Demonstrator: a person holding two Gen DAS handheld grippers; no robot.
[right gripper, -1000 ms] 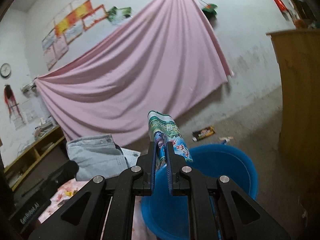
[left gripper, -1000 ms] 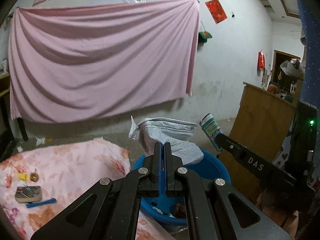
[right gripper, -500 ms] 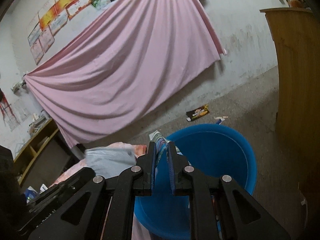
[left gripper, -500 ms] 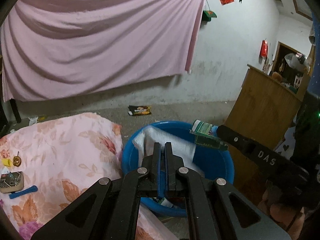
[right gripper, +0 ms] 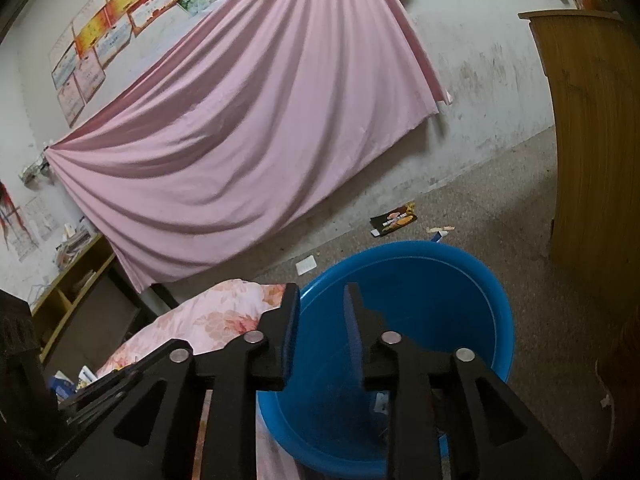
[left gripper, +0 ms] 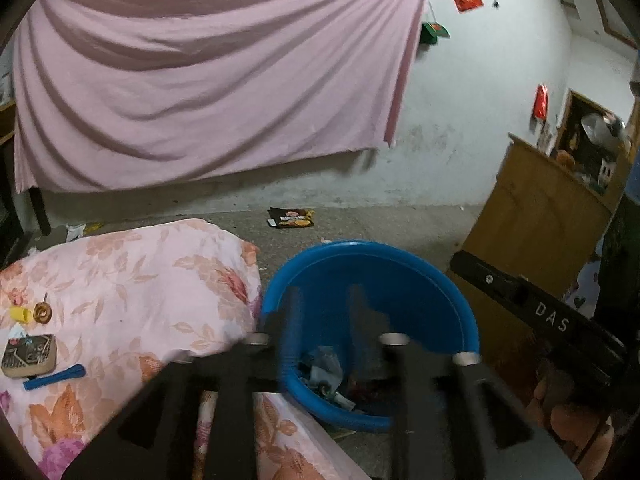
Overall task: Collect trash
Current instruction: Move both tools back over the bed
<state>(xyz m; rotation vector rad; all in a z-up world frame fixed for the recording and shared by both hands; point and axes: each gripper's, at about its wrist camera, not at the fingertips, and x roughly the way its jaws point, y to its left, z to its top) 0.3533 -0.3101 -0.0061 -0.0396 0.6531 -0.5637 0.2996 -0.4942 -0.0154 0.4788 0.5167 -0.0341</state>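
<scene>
- Trash (left gripper: 326,372) lies heaped in the bottom of the blue basin (left gripper: 448,308), which stands on the concrete floor right against the flowered pink bedding (left gripper: 132,280).
- Left gripper (left gripper: 322,300) hangs over the basin's near rim, blurred; its jaws are opening and nothing sits between them.
- Right gripper (right gripper: 322,300) is poised over the same basin (right gripper: 480,292); its jaws are opening too, with only blue plastic showing through the gap.
- Only the left view reaches the basin floor and the scraps there; from the right side the fingers hide most of it.
- Left view alone shows small items on the bedding: a flat patterned pouch (left gripper: 28,356), a blue strip (left gripper: 54,377), a yellow cap (left gripper: 19,314).
- Right view alone shows certificates (right gripper: 108,40) on the wall and a low wooden shelf (right gripper: 68,284).
- Both views catch a dark snack wrapper (left gripper: 291,217) on the floor beyond the basin, and the pink sheet (right gripper: 248,128) hung on the wall.
</scene>
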